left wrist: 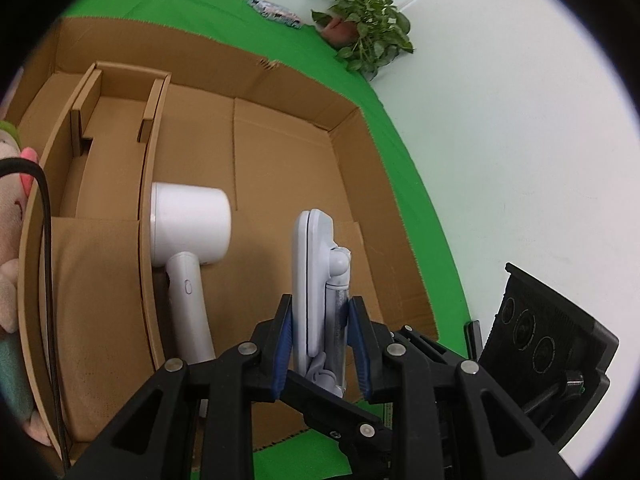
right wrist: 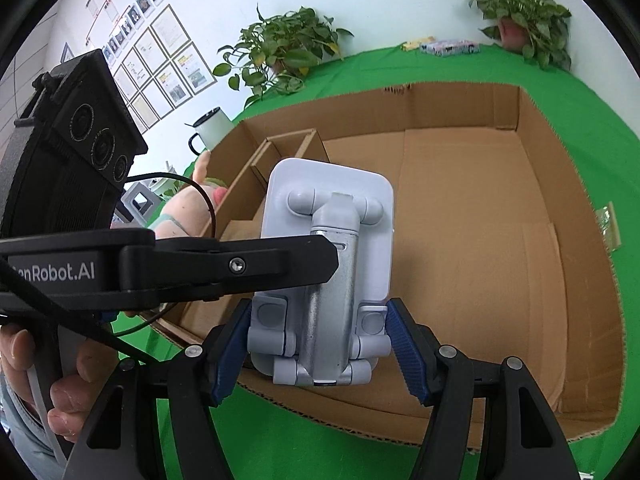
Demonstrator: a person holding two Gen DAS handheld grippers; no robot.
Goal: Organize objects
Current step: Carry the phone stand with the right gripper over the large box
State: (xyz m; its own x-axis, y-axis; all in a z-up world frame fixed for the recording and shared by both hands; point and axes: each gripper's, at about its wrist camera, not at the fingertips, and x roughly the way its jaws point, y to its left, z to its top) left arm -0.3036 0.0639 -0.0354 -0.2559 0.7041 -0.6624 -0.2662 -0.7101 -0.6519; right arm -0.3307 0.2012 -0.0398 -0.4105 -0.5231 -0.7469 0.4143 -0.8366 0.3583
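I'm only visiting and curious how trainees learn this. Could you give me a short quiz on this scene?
1. True or false: the white cylinder-headed handheld appliance lies inside the brown cardboard box.
2. What does the left gripper clamp?
3. The potted green plant stands: A) in the box, B) on the green cloth beyond it, C) on the appliance.
Key: 1 true; 2 the white folding phone stand; 3 B.

Plush toy (left wrist: 10, 216) cut off at left edge, hair dryer (left wrist: 188, 240) handle base hidden behind left tool (left wrist: 320, 344)
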